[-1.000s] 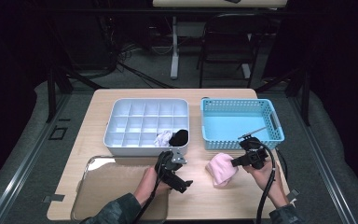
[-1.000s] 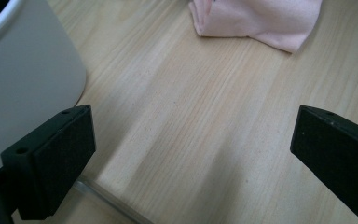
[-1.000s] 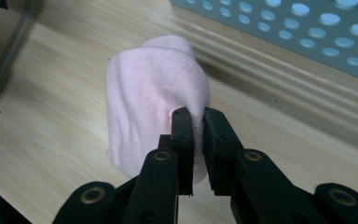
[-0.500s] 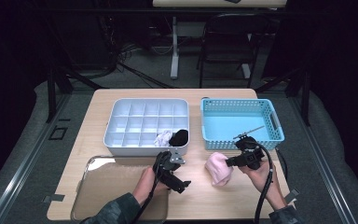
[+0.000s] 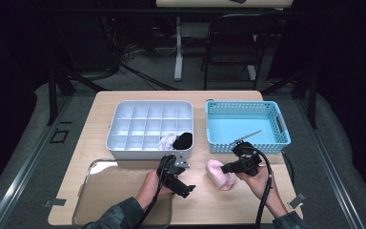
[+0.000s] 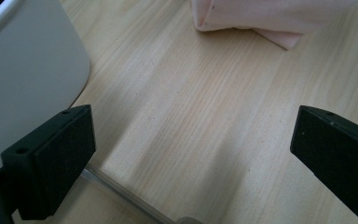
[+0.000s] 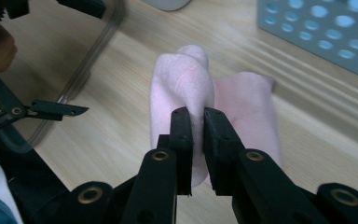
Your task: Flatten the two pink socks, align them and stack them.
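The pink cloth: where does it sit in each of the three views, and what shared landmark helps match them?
High view: the pink cloth lies low and right of centre, at the right gripper.
Left gripper view: along the top edge, right of centre.
Right gripper view: centre, pinched between the closed jaws.
Shared landmark: the light wooden table, which lies under the cloth in all three.

A light wooden desk (image 5: 100,148) carries a white compartment tray (image 5: 150,129) at twelve o'clock, a blue perforated basket (image 5: 245,126) at two, a clear plastic tray (image 5: 109,188) at eight, and a pink sock (image 5: 219,172) at five.
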